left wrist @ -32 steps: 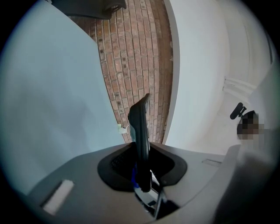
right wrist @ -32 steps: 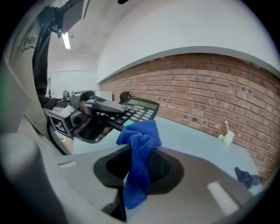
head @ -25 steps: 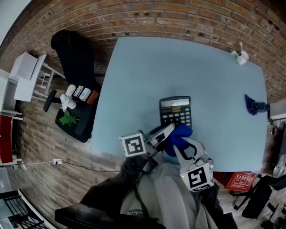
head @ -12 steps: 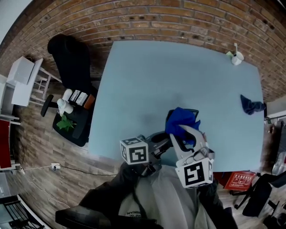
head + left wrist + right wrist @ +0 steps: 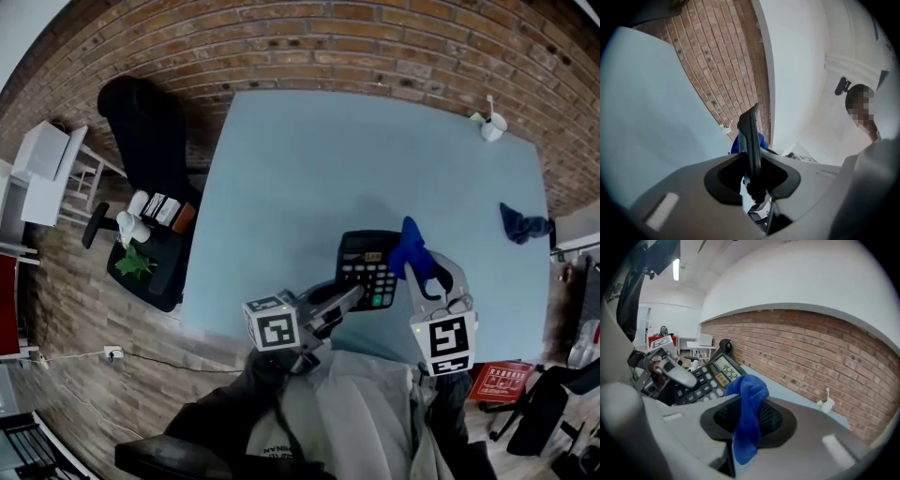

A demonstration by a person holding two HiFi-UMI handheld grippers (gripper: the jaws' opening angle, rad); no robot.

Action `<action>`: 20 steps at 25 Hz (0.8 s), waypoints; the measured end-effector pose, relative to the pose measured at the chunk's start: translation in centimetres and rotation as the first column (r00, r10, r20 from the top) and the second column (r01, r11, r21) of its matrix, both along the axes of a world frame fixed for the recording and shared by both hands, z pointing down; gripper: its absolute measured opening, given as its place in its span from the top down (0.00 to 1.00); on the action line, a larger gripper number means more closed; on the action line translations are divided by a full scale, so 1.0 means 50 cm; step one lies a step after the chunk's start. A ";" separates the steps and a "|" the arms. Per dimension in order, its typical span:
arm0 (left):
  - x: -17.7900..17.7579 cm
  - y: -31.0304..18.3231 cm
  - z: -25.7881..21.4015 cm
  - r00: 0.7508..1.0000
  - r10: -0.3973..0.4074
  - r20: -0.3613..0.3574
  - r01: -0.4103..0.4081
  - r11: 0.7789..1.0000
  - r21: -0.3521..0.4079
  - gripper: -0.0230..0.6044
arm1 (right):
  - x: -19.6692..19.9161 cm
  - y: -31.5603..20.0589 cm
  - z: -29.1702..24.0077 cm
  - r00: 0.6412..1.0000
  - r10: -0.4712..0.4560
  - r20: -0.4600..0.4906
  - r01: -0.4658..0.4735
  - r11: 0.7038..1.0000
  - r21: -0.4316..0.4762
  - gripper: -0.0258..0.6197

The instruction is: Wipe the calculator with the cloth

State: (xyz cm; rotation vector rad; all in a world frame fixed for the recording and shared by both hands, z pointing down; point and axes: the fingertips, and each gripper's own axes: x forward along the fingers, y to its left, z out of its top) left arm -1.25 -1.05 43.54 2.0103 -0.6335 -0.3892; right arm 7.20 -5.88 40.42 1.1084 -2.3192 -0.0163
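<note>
Calculator (image 5: pixel 370 267) is near the front edge of the bench (image 5: pixel 309 159), keys and display facing up. Left gripper (image 5: pixel 349 292) has its jaws clenched on the lower-left edge; in the left gripper view the body (image 5: pixel 751 136) runs edge-on between them. Right gripper (image 5: pixel 427 272) has its jaws clamped on the blue cloth (image 5: pixel 410 246), bunched just beside the calculator's right side. Contact can't be confirmed. Second blue rag (image 5: pixel 520 225) lies at the bench's far right edge.
</note>
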 end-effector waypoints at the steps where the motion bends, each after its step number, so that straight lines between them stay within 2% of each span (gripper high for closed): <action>1: 0.000 -0.003 0.007 1.000 -0.004 -0.001 0.004 1.000 -0.011 0.83 | 0.003 0.013 0.017 1.000 0.001 0.016 -0.001 1.000 -0.029 0.83; 5: -0.008 -0.014 0.067 0.999 0.000 0.033 0.002 0.998 -0.057 0.83 | 0.020 0.061 0.091 0.996 0.040 0.080 -0.030 0.991 -0.127 0.83; 7: -0.020 -0.031 0.112 0.999 0.005 0.038 -0.001 0.994 -0.109 0.82 | 0.041 0.075 0.141 0.991 0.086 0.098 -0.068 0.982 -0.178 0.83; 12: -0.028 -0.068 0.242 0.998 0.020 0.062 -0.003 0.963 -0.269 0.81 | 0.074 0.112 0.275 0.975 0.174 0.139 -0.115 0.928 -0.355 0.83; 17: -0.030 -0.077 0.309 0.988 0.034 0.150 0.024 0.930 -0.367 0.79 | 0.081 0.120 0.325 0.979 0.186 0.078 -0.145 0.919 -0.367 0.83; 20: -0.025 -0.085 0.310 0.983 0.052 0.175 0.018 0.927 -0.374 0.77 | 0.081 0.104 0.337 0.984 0.174 0.028 -0.155 0.928 -0.338 0.82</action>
